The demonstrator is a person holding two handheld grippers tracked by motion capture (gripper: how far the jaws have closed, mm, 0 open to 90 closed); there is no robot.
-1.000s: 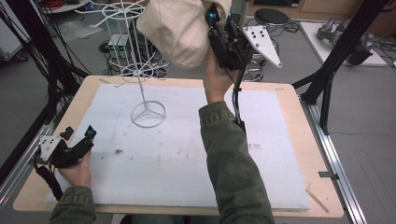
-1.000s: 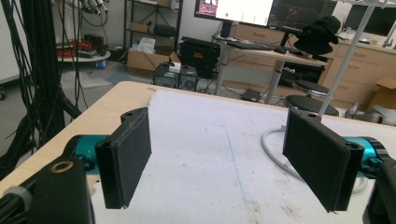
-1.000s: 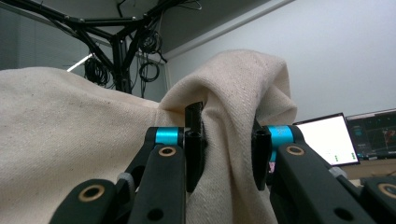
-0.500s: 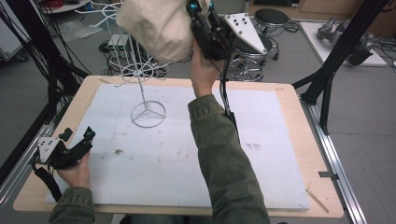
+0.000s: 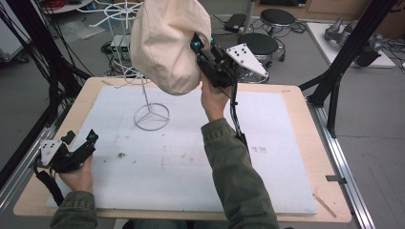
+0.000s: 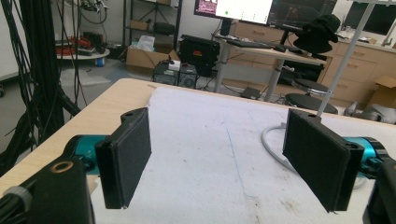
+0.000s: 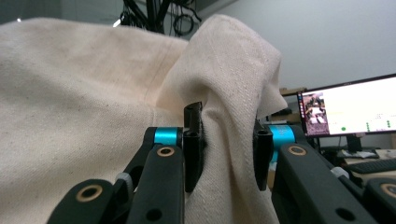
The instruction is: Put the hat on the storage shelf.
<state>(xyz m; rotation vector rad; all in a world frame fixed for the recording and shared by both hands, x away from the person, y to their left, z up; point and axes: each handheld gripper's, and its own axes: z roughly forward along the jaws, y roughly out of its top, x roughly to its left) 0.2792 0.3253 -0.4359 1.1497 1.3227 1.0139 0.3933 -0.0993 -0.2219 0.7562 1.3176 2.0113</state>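
A cream cloth hat (image 5: 167,43) hangs in the air above the far left part of the table, over a white wire stand (image 5: 152,116) whose thin pole rises from a ring base. My right gripper (image 5: 197,47) is shut on a fold of the hat's edge; in the right gripper view the cream hat (image 7: 84,116) bunches between the two pads of the right gripper (image 7: 228,140). My left gripper (image 5: 81,140) rests low at the table's near left, held in a hand. Its jaws stand wide apart in the left gripper view (image 6: 219,158) with nothing between them, and the stand's pole (image 6: 343,65) rises beyond them.
A white foam mat (image 5: 181,157) covers the wooden table (image 5: 296,95). Black frame legs (image 5: 334,81) stand at the right, cables and poles (image 5: 43,62) at the left. Two stools (image 5: 260,43) sit behind the table. A dark hat (image 6: 322,32) rests far off near desks.
My right gripper has carried the hat a little to the left and then down, closer to the top of the wire stand. The left gripper has stayed put.
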